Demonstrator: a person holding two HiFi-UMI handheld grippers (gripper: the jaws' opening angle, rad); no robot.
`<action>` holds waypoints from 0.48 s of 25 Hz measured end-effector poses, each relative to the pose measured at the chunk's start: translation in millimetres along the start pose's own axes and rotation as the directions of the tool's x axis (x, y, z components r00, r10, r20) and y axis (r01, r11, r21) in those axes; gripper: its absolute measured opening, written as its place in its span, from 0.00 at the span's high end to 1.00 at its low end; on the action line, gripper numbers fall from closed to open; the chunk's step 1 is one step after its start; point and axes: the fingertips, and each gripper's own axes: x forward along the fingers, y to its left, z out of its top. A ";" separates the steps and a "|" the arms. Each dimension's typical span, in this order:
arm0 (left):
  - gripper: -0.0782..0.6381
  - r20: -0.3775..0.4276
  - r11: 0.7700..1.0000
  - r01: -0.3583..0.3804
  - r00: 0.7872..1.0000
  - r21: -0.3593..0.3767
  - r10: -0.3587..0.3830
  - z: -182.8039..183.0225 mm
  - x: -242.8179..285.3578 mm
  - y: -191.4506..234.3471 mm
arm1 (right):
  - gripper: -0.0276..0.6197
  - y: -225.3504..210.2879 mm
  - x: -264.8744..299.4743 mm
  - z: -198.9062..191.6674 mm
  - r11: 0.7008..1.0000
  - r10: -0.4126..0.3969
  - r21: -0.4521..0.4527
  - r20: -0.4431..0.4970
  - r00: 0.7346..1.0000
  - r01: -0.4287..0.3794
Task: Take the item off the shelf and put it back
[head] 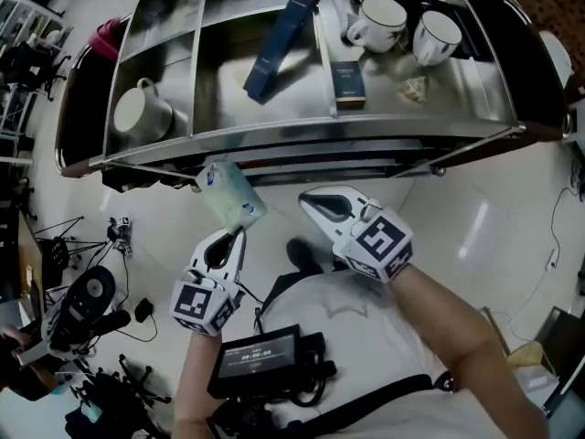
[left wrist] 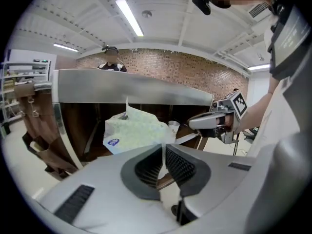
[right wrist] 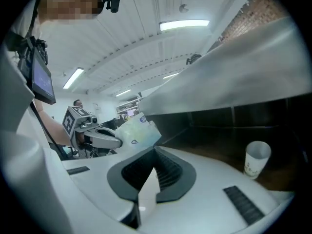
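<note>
A pale green soft packet (head: 228, 193) with a small blue label hangs in the air just in front of the shelf's front edge. My left gripper (head: 240, 233) is shut on its lower edge, and the left gripper view shows the packet (left wrist: 134, 127) rising from the closed jaws (left wrist: 163, 149). To its right my right gripper (head: 307, 199) is shut with nothing in it, apart from the packet. From the right gripper view, the packet (right wrist: 137, 132) and the left gripper (right wrist: 117, 141) sit beyond my shut right jaws (right wrist: 155, 153).
The steel shelf top (head: 302, 122) holds a dark blue box (head: 279, 46), a small dark box (head: 348, 84), two white mugs (head: 380, 21) (head: 435, 37) and a white pitcher (head: 142, 111). A paper cup (right wrist: 256, 159) stands on a lower shelf. Cables and gear (head: 87, 305) lie on the floor at left.
</note>
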 end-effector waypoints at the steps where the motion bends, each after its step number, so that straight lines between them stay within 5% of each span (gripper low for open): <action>1: 0.86 0.014 1.000 -0.016 1.000 -0.019 0.016 2.5 -8.9 3.8 | 0.95 5.8 5.2 6.3 1.000 0.024 -0.015 -0.003 1.000 -0.024; 12: 0.86 0.156 0.985 -0.135 0.976 -0.107 0.150 57.9 -88.3 20.0 | 0.95 81.1 51.2 84.0 0.947 0.303 -0.119 0.038 0.952 -0.297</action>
